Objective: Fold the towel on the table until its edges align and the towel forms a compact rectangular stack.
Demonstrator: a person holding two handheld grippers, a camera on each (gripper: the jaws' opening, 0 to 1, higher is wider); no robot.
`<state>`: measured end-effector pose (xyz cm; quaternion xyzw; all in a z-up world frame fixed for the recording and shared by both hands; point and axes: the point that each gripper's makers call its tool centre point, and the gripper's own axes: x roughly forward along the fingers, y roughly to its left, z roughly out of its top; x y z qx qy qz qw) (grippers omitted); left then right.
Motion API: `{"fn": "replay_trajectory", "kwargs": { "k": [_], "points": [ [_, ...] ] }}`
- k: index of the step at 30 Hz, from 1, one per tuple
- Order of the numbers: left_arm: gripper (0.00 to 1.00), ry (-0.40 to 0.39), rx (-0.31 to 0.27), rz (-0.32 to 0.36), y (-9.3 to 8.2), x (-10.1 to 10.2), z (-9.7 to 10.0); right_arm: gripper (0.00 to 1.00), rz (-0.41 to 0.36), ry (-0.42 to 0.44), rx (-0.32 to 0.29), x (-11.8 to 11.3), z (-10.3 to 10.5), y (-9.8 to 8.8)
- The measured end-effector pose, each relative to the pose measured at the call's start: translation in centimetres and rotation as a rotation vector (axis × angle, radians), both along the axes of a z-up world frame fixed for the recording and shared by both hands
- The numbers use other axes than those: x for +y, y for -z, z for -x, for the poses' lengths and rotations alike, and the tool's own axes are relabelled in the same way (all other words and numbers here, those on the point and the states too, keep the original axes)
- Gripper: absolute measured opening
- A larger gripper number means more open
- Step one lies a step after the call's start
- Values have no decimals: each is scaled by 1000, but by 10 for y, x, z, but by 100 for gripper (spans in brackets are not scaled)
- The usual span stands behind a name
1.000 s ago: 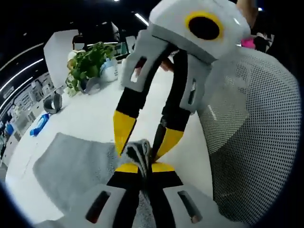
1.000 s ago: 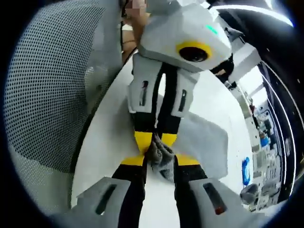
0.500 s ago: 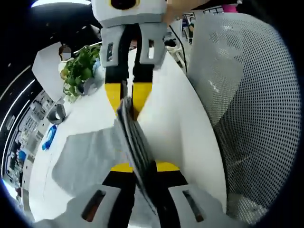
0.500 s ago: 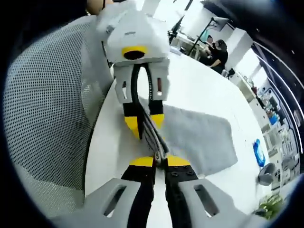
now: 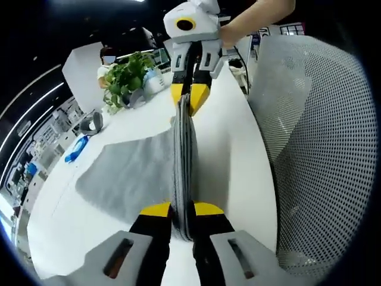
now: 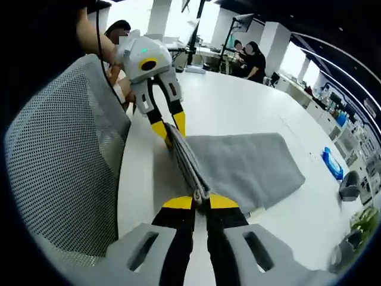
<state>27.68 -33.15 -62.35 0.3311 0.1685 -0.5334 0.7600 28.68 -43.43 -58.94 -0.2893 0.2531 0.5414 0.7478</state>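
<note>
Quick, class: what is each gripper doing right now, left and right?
Left gripper: jaws closed on the towel's edge.
Right gripper: jaws closed on the same towel edge, stretched taut between the two.

Open-plan office: desks, monitors

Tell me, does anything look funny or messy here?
Nothing is spilled or broken. The gray towel isn't lying flat: one edge is stretched taut between the left tool and right tool, both pinching it, while the rest lies on the white table.
</note>
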Motion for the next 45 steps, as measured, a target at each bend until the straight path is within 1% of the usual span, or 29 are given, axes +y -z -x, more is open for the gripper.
{"fn": "replay_trajectory", "kwargs": {
  "k": [1, 2, 4, 5, 6, 7, 8, 11, 12, 14, 15, 16, 17, 18, 19, 21, 23, 25, 28, 30, 31, 32, 35, 37, 38, 39, 40, 44, 45],
  "points": [
    [14, 12, 8, 4, 1, 0, 3, 4, -23, 25, 25, 0, -1, 0],
    [15, 15, 17, -3, 4, 0, 6, 4, -29, 34, 35, -1, -1, 1],
    [16, 35, 29, -34, 14, 0, 13, 4, -55, 81, 91, -5, -4, 7],
    [16, 44, 28, -56, 20, 0, 14, 4, -64, 99, 126, -6, -4, 11],
    [16, 53, 20, -103, 25, 2, 15, 4, -65, 119, 139, -8, -6, 14],
    [16, 73, 1, -130, 28, 1, 15, 4, -77, 131, 164, -9, -6, 18],
    [17, 87, -19, -128, 28, -3, 16, 4, -81, 140, 175, -10, -7, 19],
    [16, 63, -27, -107, 25, -5, 14, 4, -90, 159, 182, -14, -9, 17],
    [15, 56, -38, -89, 23, -4, 13, 4, -100, 171, 196, -15, -9, 17],
    [12, 36, -36, -70, 22, -1, 11, 4, -109, 181, 214, -18, -8, 18],
    [8, 6, -35, -47, 17, 1, 9, 4, -115, 185, 226, -18, -6, 19],
    [6, -25, -21, -32, 11, 1, 7, 4, -125, 189, 232, -18, -5, 19],
    [6, -43, 5, -9, 2, 0, 8, 4, -125, 195, 229, -20, -5, 18],
    [6, -45, 13, 14, -5, -2, 8, 4, -131, 206, 225, -22, -5, 15],
    [6, -42, 11, 27, -14, -2, 7, 4, -174, 223, 215, -22, -5, 5],
    [6, -46, 0, 62, -28, 0, 5, 4, -217, 216, 201, -24, 0, -9],
    [6, -51, 11, 102, -39, -1, 5, 4, -225, 204, 192, -27, 8, -18],
    [6, -44, 30, 111, -49, -1, 9, 4, -233, 195, 185, -27, 13, -25],
    [6, -13, 48, 100, -63, -3, 17, 4, -242, 175, 172, -27, 21, -35],
    [6, 4, 57, 99, -72, -3, 23, 4, -255, 166, 175, -27, 27, -41],
    [6, 6, 62, 101, -74, -4, 24, 4, -262, 161, 176, -27, 29, -44],
    [6, 14, 91, 108, -79, -4, 29, 4, -270, 155, 182, -27, 31, -47],
    [6, 30, 153, 123, -93, -6, 39, 4, -275, 141, 193, -29, 39, -56],
    [6, 34, 200, 100, -100, -7, 47, 4, -270, 125, 212, -30, 47, -63],
    [6, 37, 212, 98, -104, -8, 50, 4, -267, 120, 216, -30, 50, -67],
    [6, 41, 241, 99, -110, -9, 55, 4, -268, 114, 219, -31, 53, -73],
    [6, 45, 258, 103, -114, -10, 58, 4, -271, 111, 221, -32, 54, -77],
    [6, 41, 339, 165, -136, -14, 69, 4, -292, 90, 243, -36, 64, -96],
    [6, 42, 351, 174, -140, -15, 70, 4, -300, 79, 278, -36, 70, -99]
  ]
}}
